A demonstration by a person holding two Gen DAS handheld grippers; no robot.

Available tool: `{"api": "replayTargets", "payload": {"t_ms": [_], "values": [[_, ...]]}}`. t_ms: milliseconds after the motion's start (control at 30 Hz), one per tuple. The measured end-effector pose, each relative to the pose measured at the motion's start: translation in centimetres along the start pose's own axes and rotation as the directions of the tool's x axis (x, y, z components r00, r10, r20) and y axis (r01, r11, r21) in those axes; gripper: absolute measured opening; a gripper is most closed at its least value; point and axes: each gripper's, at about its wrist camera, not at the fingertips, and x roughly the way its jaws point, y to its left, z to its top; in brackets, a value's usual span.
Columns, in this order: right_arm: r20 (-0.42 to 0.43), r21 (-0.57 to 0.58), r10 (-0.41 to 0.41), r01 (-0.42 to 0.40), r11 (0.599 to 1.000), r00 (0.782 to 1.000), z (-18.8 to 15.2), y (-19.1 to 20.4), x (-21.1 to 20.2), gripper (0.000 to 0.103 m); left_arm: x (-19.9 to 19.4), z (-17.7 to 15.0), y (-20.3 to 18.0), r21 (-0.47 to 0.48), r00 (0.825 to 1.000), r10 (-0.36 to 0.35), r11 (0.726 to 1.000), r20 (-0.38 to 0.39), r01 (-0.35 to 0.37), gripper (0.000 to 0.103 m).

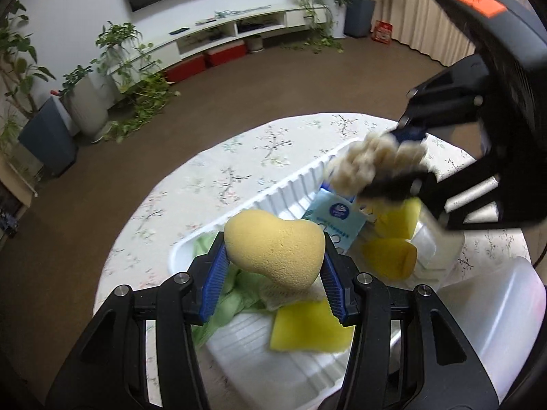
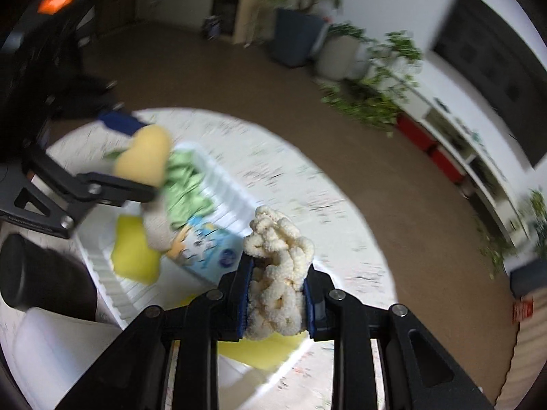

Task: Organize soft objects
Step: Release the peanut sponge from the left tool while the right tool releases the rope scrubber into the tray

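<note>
My left gripper [image 1: 273, 266] is shut on a tan heart-shaped sponge [image 1: 277, 249], held above a white ribbed tray [image 1: 290, 184]. The sponge also shows in the right wrist view [image 2: 143, 157]. My right gripper [image 2: 277, 290] is shut on a cream chenille cloth [image 2: 278, 273], held over the tray's far end; the cloth shows blurred in the left wrist view [image 1: 369, 167]. In the tray lie a green cloth [image 1: 236, 294], yellow sponges [image 1: 304, 324], a blue tissue pack [image 1: 336, 218] and an orange-yellow sponge [image 1: 389, 256].
The tray sits on a round table with a floral cloth [image 1: 205, 184]. A translucent white container [image 1: 492, 314] stands at the tray's right. A black cylinder [image 2: 41, 273] stands by the tray in the right wrist view. Brown floor, plants and a TV shelf lie beyond.
</note>
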Motion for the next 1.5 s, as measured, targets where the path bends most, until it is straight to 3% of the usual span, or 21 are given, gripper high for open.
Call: {"api": "replayTargets", "payload": {"t_ms": [167,533,667,867,1000,1200,1267,1367,1500], "values": [[-0.036,-0.059,0.052,-0.054,0.997,0.998,-0.2,1.6,2.2,0.027,1.7,-0.3,-0.5,0.027,0.999,-0.004,1.0,-0.037,0.005,0.048],[-0.058,-0.093,0.073,-0.079,0.993,0.996,-1.3,3.1,4.3,0.031,3.0,-0.8,-0.8,0.015,0.997,-0.006,1.0,-0.081,0.008,0.054],[-0.055,-0.099,0.08,-0.086,0.991,0.995,-1.5,3.2,4.1,0.04,3.0,-0.9,-0.9,0.016,0.997,0.011,1.0,-0.076,-0.01,0.068],[-0.032,-0.091,0.07,-0.073,0.993,0.997,-1.6,3.2,3.4,0.061,1.8,-0.8,-0.5,0.0,0.999,0.02,1.0,-0.044,-0.02,0.087],[-0.002,-0.073,0.06,-0.06,0.995,0.998,-1.5,2.8,2.5,0.076,0.5,-0.5,0.1,-0.025,0.999,0.034,0.999,-0.008,-0.034,0.09],[0.062,-0.025,0.047,-0.046,0.999,0.997,-1.4,1.4,0.3,0.087,-1.6,-1.1,1.3,-0.079,0.997,0.066,0.995,0.04,-0.063,0.095],[0.091,-0.003,0.042,-0.042,0.999,0.995,-1.4,0.8,-0.5,0.09,-2.6,-1.4,1.4,-0.095,0.995,0.081,0.993,0.062,-0.075,0.103],[0.133,0.044,0.023,-0.029,0.999,0.991,-1.8,-0.3,-1.9,0.103,-4.1,-1.9,1.4,-0.119,0.99,0.101,0.989,0.101,-0.089,0.103],[0.183,0.116,-0.029,0.008,0.993,0.983,-2.3,-1.7,-4.2,0.103,-7.0,-2.9,1.3,-0.185,0.971,0.18,0.971,0.159,-0.149,0.103]]}}
